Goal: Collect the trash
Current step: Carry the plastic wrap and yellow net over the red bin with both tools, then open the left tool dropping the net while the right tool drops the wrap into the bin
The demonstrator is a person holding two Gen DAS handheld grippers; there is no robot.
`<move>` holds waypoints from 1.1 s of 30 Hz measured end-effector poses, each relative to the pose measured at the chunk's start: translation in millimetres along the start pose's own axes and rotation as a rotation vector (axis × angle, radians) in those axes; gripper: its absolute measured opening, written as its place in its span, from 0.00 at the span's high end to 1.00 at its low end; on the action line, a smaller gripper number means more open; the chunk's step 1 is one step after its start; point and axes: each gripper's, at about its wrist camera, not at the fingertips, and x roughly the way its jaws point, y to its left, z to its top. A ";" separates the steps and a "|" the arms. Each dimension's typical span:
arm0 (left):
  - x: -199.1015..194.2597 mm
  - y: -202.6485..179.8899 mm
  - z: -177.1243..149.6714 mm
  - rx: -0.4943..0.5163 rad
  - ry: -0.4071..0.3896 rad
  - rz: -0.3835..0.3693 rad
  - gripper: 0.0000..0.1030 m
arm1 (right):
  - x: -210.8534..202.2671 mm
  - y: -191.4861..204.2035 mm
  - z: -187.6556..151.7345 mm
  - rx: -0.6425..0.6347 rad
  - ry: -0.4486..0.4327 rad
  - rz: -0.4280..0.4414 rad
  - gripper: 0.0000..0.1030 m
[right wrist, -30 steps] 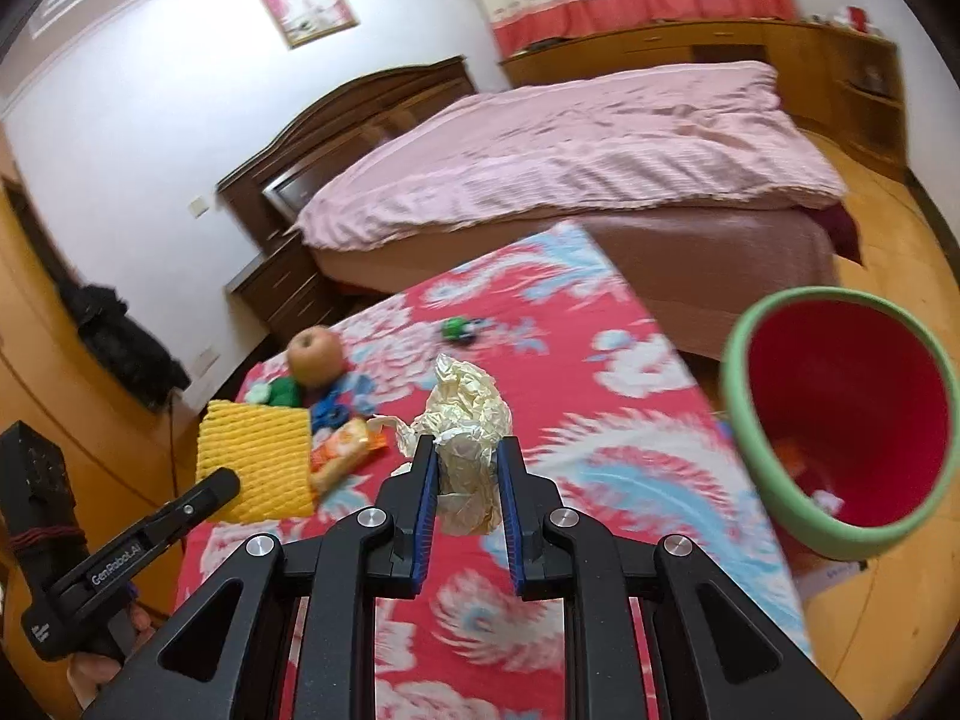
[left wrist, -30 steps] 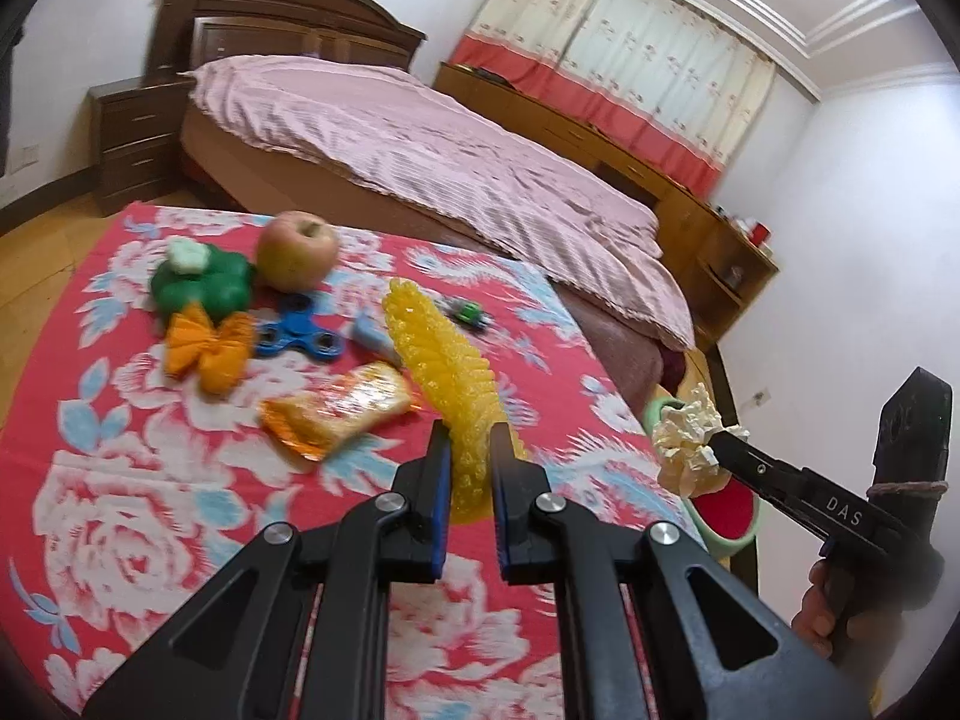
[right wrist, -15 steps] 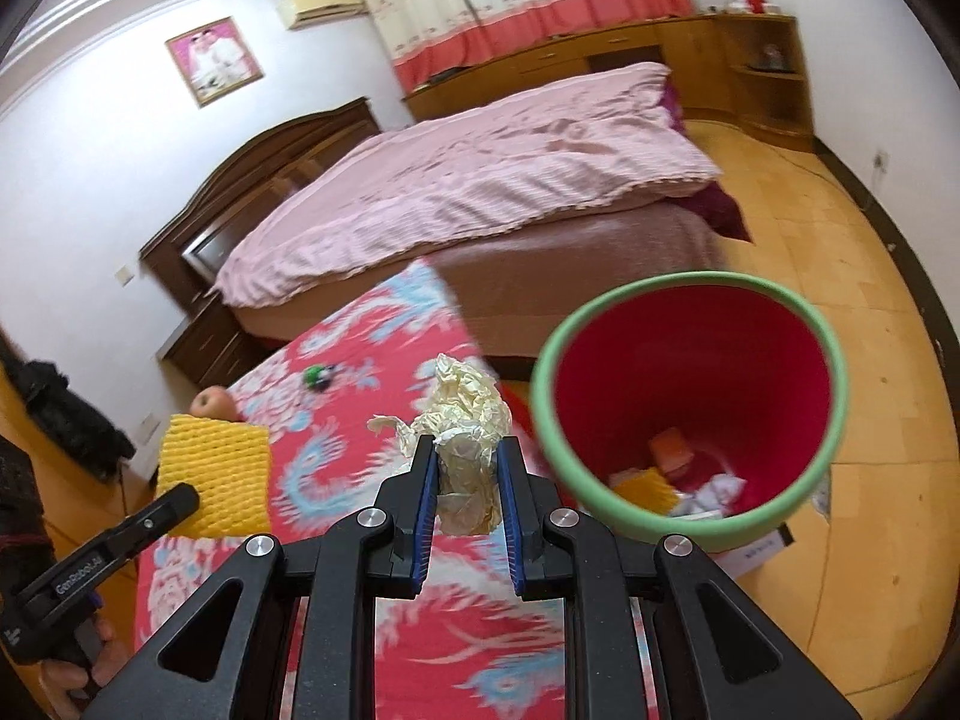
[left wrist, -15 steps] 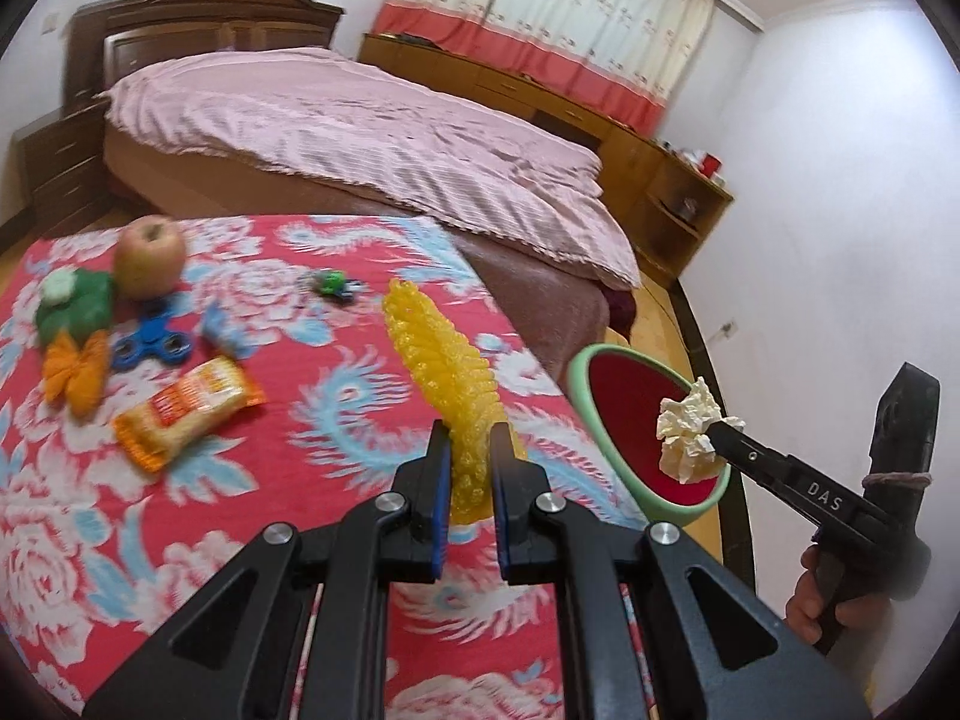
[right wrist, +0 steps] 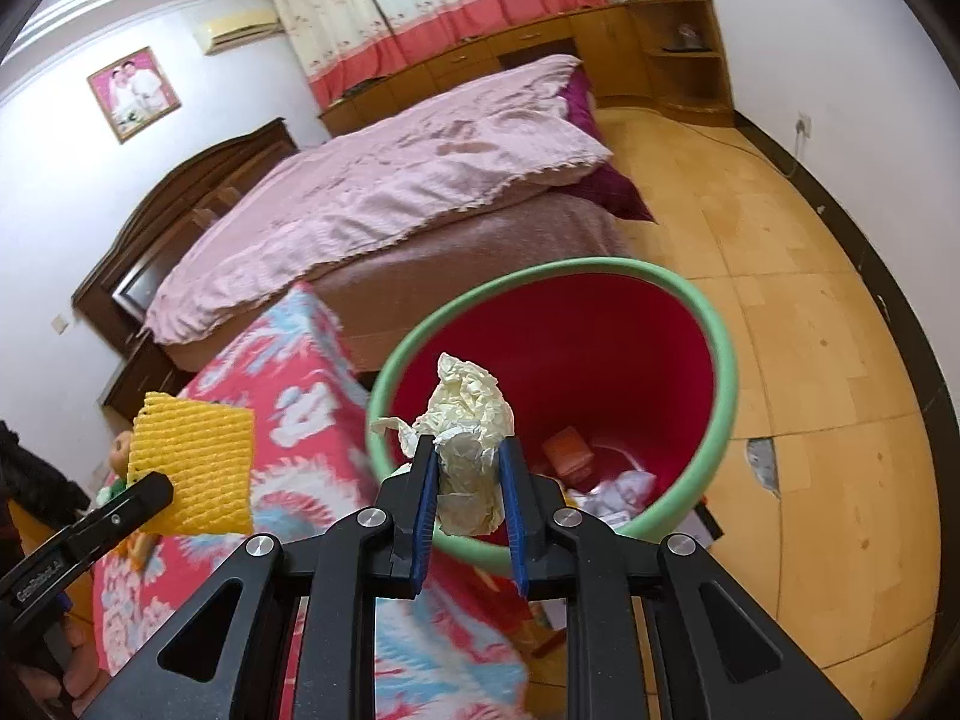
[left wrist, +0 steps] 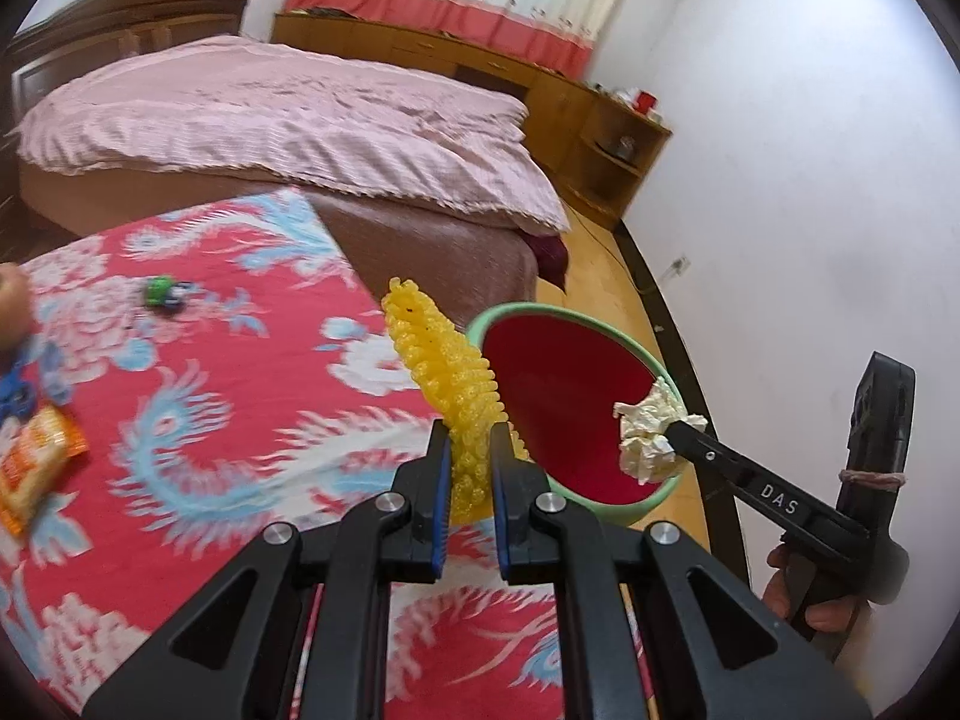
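Observation:
My left gripper (left wrist: 470, 450) is shut on a yellow foam net sleeve (left wrist: 447, 378) and holds it over the table's right edge, beside the bin. The sleeve also shows in the right wrist view (right wrist: 192, 462). My right gripper (right wrist: 465, 468) is shut on a crumpled cream paper ball (right wrist: 465, 444) and holds it above the open mouth of the bin (right wrist: 717, 396), red inside with a green rim. The ball also shows in the left wrist view (left wrist: 648, 429), over the bin's rim (left wrist: 651, 495). The bin holds some trash (right wrist: 606, 480) at its bottom.
A table with a red floral cloth (left wrist: 210, 396) lies left of the bin. On it are an orange snack wrapper (left wrist: 33, 462), a small green toy (left wrist: 162, 291), a blue spinner (left wrist: 18, 390) and an apple (left wrist: 9, 300). A pink-covered bed (left wrist: 288, 120) stands behind.
Both grippers have moved right, from over the table toward the bin. The paper ball now hangs over the bin's mouth and the foam sleeve is at the table's edge. Both grips are unchanged.

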 end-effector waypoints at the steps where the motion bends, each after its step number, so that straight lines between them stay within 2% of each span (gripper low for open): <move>1: 6.6 -4.6 0.8 0.010 0.010 -0.004 0.90 | 1.8 -4.5 0.6 0.003 0.001 -0.007 0.79; 10: 57.9 -34.4 5.3 0.072 0.086 -0.028 0.90 | 12.8 -33.2 1.5 0.054 0.022 -0.023 0.78; 15: 72.3 -43.7 5.2 0.105 0.111 -0.030 0.88 | 15.2 -40.1 1.7 0.074 0.021 -0.015 0.73; 16: 73.4 -45.2 4.9 0.109 0.114 -0.032 0.87 | 15.3 -41.0 1.7 0.077 0.020 -0.014 0.73; 18: 74.5 -47.5 4.7 0.115 0.113 -0.034 0.78 | 15.8 -42.3 1.8 0.081 0.019 -0.013 0.68; 21: 74.3 -50.3 4.4 0.119 0.106 -0.026 0.69 | 16.0 -43.8 2.7 0.088 0.013 -0.011 0.67; 23: 74.6 -50.9 4.6 0.122 0.107 -0.019 0.69 | 15.8 -44.2 3.2 0.090 0.011 -0.010 0.65; 26: 75.0 -50.0 5.2 0.117 0.109 -0.015 0.69 | 14.2 -44.1 3.2 0.093 0.004 -0.003 0.50; 27: 74.1 -49.3 5.1 0.113 0.108 -0.014 0.69 | 13.0 -44.3 2.9 0.094 0.000 0.000 0.48; 33: 65.0 -43.6 4.6 0.091 0.094 -0.011 0.69 | 6.7 -40.0 3.1 0.093 -0.015 0.010 0.47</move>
